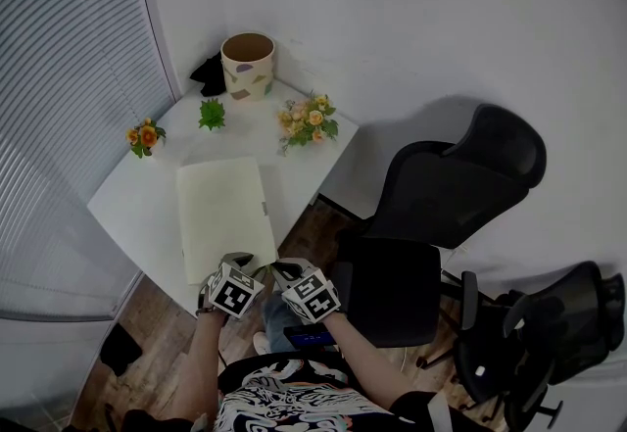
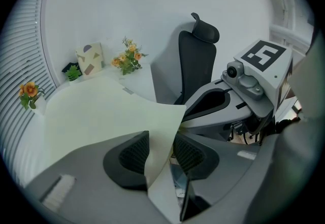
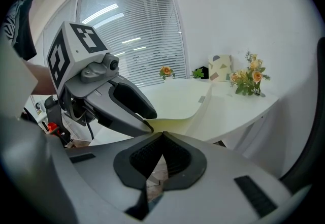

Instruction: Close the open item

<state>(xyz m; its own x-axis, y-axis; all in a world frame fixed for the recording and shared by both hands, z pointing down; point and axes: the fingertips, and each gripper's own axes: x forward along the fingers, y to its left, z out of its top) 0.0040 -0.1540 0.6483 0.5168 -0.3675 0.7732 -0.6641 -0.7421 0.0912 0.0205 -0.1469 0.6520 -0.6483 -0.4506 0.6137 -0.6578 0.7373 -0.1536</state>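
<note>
A flat cream-coloured folder-like item (image 1: 220, 210) lies on the white table (image 1: 127, 205), reaching to the near edge. Both grippers are at that near edge. My left gripper (image 1: 238, 264) stands open, and the item's lifted near corner (image 2: 160, 131) curls up between its two pads (image 2: 134, 154) without being pinched. My right gripper (image 1: 282, 269) is just to its right, and its jaws (image 3: 161, 139) meet at the tips with nothing seen between them. The tips sit right below the cream cover's raised edge (image 3: 172, 125). I cannot tell whether they touch it.
At the back of the table stand a speckled pot (image 1: 248, 65), a small green plant (image 1: 212, 113), a bunch of flowers (image 1: 309, 120) and orange flowers (image 1: 145, 136) at the left. A black office chair (image 1: 431, 215) is right of the table, another (image 1: 549, 332) further right. Window blinds (image 1: 59, 77) line the left.
</note>
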